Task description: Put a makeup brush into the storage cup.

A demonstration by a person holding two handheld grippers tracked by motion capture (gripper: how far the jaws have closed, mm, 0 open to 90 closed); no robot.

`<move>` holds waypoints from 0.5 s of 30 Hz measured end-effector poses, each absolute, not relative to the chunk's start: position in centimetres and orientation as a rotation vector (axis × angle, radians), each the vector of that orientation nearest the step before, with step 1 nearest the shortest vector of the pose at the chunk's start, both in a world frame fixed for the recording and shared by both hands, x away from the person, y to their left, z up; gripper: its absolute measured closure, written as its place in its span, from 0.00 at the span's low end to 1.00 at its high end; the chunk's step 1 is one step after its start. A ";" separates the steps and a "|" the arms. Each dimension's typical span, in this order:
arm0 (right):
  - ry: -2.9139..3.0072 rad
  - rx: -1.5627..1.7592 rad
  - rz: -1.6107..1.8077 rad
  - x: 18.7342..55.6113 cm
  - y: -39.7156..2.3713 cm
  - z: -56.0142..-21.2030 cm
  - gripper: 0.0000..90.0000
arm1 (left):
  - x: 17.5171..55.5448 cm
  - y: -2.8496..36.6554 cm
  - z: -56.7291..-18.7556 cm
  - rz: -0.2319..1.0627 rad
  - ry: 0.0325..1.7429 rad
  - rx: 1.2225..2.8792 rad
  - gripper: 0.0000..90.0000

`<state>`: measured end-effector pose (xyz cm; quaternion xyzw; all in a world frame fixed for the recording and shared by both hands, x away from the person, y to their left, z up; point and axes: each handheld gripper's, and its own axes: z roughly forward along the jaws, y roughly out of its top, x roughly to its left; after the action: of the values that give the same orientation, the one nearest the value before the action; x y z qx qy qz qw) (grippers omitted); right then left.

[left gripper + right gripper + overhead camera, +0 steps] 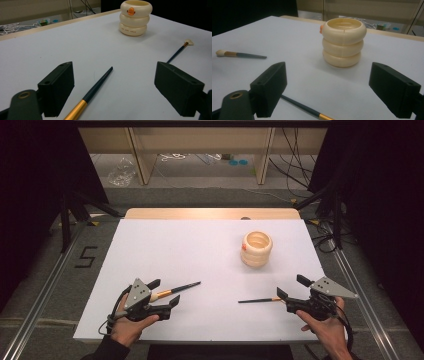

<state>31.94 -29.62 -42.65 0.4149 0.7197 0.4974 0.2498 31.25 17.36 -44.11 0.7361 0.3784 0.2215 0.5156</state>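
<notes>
Cream-coloured plastic, ribbed in three stacked rings and marked with a small orange duck, forms the holder (256, 249) that is stood upright right of centre in the high view, its mouth left open to receive brushes. Two slim dark-handled brushes with gold ferrules are laid flat on the white table sheet (190, 250). The left brush (176, 290), at the lower left, is straddled by the left gripper (165, 293), whose jaws are spread wide and pressed on nothing. The right brush (259, 299), at the lower right, is flanked likewise by the unclenched right gripper (289, 287). Each tool appears to be lined up along its handle so that a grip can be closed.
</notes>
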 end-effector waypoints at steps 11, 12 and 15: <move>1.970 1.128 1.353 32.0 -29.7 -42.8 0.18 | 32.0 17.8 -44.2 0.509 0.905 1.836 0.18; 1.970 1.129 1.350 32.1 -29.7 -42.8 0.18 | 32.1 17.9 -44.2 0.501 0.919 1.852 0.18; 1.976 1.127 1.352 32.1 -29.7 -42.8 0.18 | 32.5 18.3 -44.0 0.507 0.931 1.845 0.18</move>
<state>32.12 -29.69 -42.83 0.4130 0.7238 0.4954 0.2452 32.48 18.25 -43.97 0.7582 0.3825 0.2084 0.4853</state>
